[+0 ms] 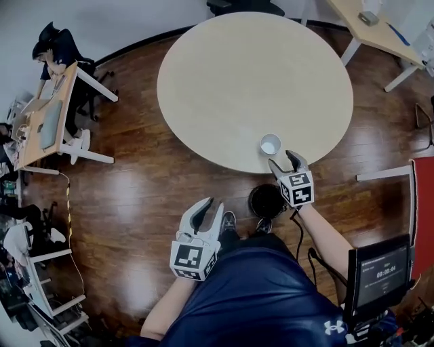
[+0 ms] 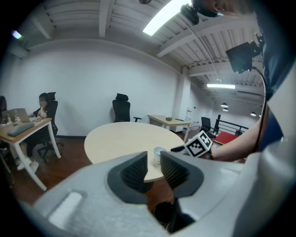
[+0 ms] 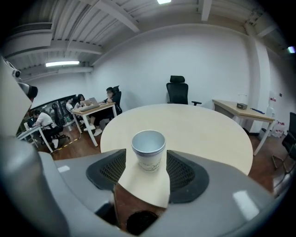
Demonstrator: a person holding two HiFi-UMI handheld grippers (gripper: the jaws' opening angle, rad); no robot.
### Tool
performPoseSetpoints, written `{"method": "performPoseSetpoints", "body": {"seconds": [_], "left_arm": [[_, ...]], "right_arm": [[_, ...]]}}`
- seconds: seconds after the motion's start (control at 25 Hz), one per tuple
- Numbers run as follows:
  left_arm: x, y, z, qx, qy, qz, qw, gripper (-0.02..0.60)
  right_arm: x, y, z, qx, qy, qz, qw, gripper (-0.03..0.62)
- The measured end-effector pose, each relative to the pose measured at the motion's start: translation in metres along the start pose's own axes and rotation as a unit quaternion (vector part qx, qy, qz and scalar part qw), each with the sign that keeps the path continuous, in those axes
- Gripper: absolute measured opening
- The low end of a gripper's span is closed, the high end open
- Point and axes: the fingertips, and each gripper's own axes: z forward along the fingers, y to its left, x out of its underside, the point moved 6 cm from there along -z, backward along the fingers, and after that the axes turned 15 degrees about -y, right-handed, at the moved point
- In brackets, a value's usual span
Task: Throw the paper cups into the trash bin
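While my right gripper (image 1: 286,162) stands wide open just short of the paper cups (image 1: 270,144), I risk knocking that light stack off the table (image 1: 203,81) edge.

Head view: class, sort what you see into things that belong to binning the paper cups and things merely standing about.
Belongs to the job:
- paper cups, stacked on the round table
- trash bin, on the floor by the table's edge
- right gripper, open, beside the cups

Just standing about:
- desk
- office chair
- screen
- left gripper, open, empty
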Motion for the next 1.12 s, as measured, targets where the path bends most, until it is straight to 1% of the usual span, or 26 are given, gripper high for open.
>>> {"method": "performPoseSetpoints", "body": {"seconds": [0.12,0.28,0.44,0.68,0.88,1.12], "left_arm": [[-0.001,0.002,-0.009,-0.018,0.002,-0.003,0.9998,0.086],[-0.002,0.007,-0.020,-0.041,0.003,-0.004,0.9991,0.082],[0.000,0.013,-0.030,-0.055,0.013,-0.011,0.9984,0.077],[-0.006,0.017,-0.033,-0.045,0.021,-0.004,0.9988,0.072],[-0.001,0.024,-0.032,-0.031,0.030,0.005,0.9990,0.069],[-0.003,0.032,-0.033,-0.013,0.041,0.010,0.9990,0.064]], "right_arm": [[0.009,0.000,0.014,0.008,0.021,-0.013,1.000,0.319],[0.024,-0.001,0.034,0.008,0.044,-0.032,0.998,0.334],[0.025,-0.004,0.049,0.019,0.049,-0.023,0.998,0.350],[0.022,0.002,0.066,0.024,0.055,-0.037,0.998,0.345],[0.038,0.004,0.074,0.032,0.059,-0.041,0.997,0.323],[0.034,0.006,0.079,0.037,0.047,-0.043,0.997,0.313]]}}
